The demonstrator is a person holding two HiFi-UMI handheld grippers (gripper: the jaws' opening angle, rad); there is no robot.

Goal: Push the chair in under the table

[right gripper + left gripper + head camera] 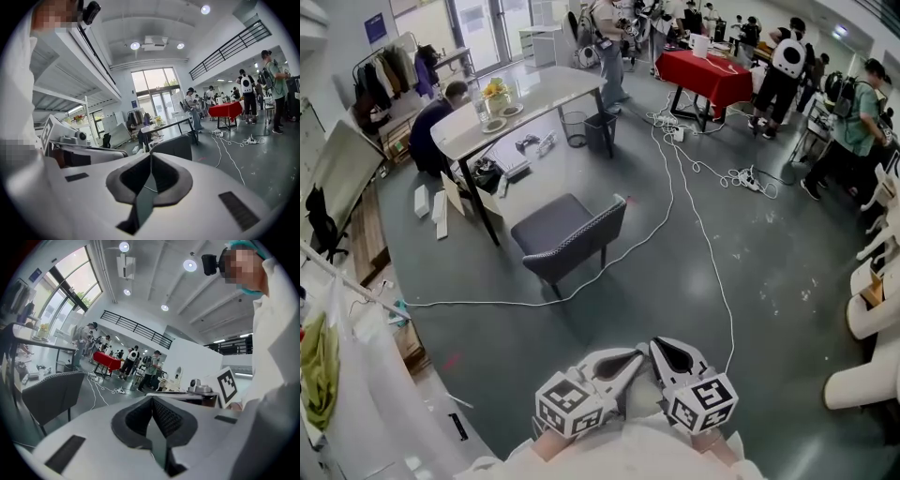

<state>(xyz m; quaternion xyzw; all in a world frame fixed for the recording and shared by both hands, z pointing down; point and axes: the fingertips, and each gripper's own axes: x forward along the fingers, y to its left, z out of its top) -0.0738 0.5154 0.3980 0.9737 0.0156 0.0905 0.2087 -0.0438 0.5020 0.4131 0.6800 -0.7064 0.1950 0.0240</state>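
chair (567,236): dark grey, upright on the floor, seat turned toward the counter, backrest on the side nearer the tools; stands apart from the counter, not tucked under it.
counter (546,91): white-topped, just beyond the chair and to its left; flowers and small dishes on top.
left tool (152,401): jaws pressed together with nothing between them; on the chair's backrest side, well apart from it.
right tool (150,159): jaws pressed together, empty; on the chair's backrest side, equally far off.
cable (670,192): white, runs over the floor past the chair's right side and curls around its near legs.
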